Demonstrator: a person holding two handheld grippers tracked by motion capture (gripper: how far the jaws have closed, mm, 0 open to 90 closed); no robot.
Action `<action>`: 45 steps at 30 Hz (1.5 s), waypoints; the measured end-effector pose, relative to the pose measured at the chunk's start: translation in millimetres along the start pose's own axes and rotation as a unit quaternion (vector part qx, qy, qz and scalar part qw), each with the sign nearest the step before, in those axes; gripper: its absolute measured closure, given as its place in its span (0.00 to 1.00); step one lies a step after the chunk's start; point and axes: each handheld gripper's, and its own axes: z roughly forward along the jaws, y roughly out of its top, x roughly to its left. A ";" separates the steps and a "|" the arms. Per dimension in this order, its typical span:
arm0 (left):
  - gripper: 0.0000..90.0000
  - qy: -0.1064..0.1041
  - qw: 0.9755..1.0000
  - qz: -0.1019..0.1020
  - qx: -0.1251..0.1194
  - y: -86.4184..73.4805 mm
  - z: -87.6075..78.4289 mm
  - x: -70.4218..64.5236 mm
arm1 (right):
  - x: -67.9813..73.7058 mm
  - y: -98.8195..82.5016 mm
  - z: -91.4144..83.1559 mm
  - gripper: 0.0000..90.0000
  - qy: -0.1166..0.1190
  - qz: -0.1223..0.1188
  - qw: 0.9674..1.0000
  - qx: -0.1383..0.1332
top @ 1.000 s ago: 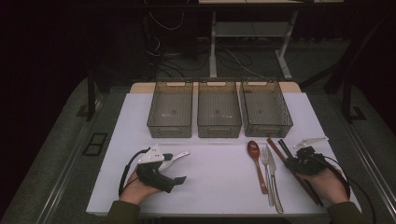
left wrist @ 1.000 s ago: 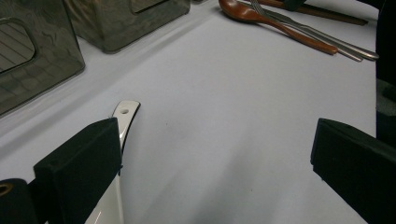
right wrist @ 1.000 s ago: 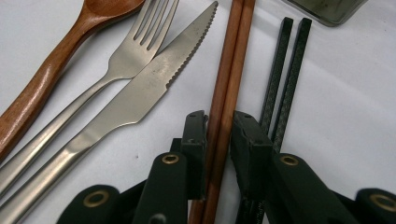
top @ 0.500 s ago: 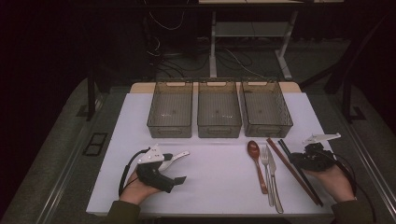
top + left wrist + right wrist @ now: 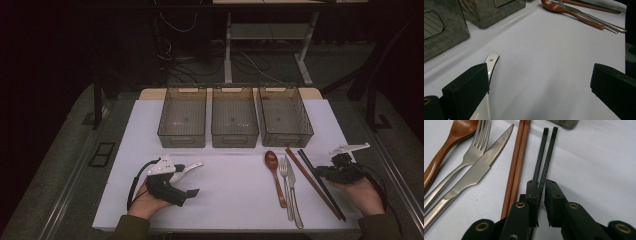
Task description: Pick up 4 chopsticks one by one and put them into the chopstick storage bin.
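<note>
Black chopsticks point(image 5: 545, 152) — lying just right of the brown chopsticks point(image 5: 517, 157), long axis running toward the bins point(image 5: 235, 120); right gripper point(image 5: 542, 187) closing, pinching their near end.

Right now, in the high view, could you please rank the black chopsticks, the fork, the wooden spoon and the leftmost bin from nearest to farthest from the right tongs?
1. Black chopsticks: right at the right tongs, between their jaws.
2. Fork: left of the brown chopsticks.
3. Wooden spoon: just left of the fork.
4. Leftmost bin: far across, at the table's back left.
</note>
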 end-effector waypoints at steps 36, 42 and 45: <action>0.01 -0.001 1.000 -0.001 -0.001 0.0 0.3 -0.2 | -11.7 -1.8 4.0 0.94 -0.008 -0.015 1.000 0.016; 0.01 0.000 1.000 0.000 0.000 0.0 -0.3 0.0 | -15.6 -7.2 2.3 0.92 0.006 -0.005 1.000 0.007; 0.01 0.000 1.000 0.001 0.000 -0.1 -0.3 0.3 | -15.8 -10.4 0.5 0.90 0.003 -0.003 1.000 0.003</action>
